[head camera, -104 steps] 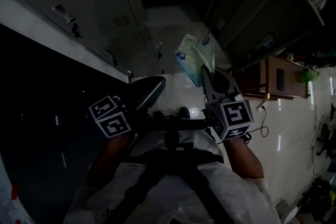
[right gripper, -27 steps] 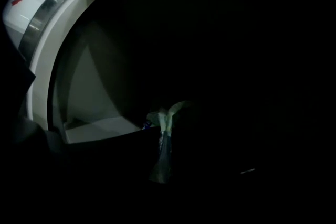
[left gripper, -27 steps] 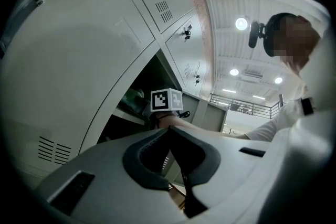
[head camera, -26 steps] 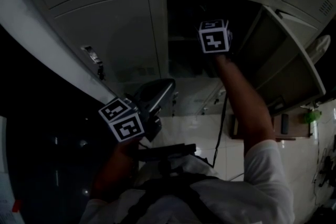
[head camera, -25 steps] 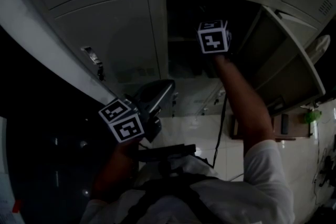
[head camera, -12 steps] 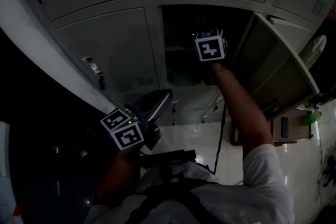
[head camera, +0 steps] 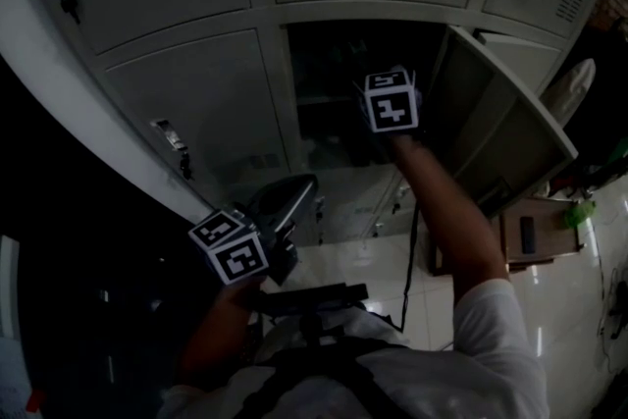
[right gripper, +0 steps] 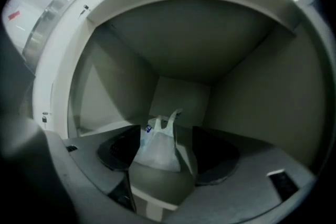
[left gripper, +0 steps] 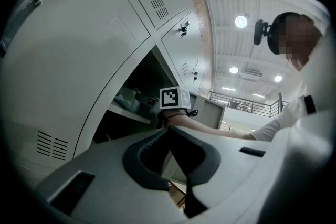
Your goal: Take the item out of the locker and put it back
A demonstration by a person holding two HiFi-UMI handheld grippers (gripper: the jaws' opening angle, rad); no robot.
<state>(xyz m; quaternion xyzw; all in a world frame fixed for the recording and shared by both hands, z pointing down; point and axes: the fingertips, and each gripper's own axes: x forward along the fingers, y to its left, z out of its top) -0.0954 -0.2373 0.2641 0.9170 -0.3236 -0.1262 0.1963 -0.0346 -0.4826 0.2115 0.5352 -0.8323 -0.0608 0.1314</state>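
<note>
The item is a pale plastic bag (right gripper: 157, 147) with knotted handles, standing on the shelf inside the open locker (head camera: 334, 83). My right gripper (right gripper: 167, 131) reaches into that compartment, its marker cube (head camera: 392, 100) at the opening. Its jaws have just been opening and now stand wide on either side of the bag, pads off it. The left gripper view shows the bag (left gripper: 126, 98) on the shelf beyond the cube. My left gripper (head camera: 299, 186) hangs low in front of the lockers, its tips (left gripper: 168, 129) together with nothing between them.
The locker's door (head camera: 500, 132) swings out to the right of my right arm. Closed locker doors (head camera: 196, 103) with vents and key locks surround the open one. A wooden cabinet (head camera: 535, 235) stands on the glossy tiled floor (head camera: 579, 280) at right. A cable (head camera: 410, 250) hangs under my right arm.
Four seconds ago the right gripper held the bag out in front of the body; now it is at the locker opening. Over the last second its marker cube sank slightly in the head view.
</note>
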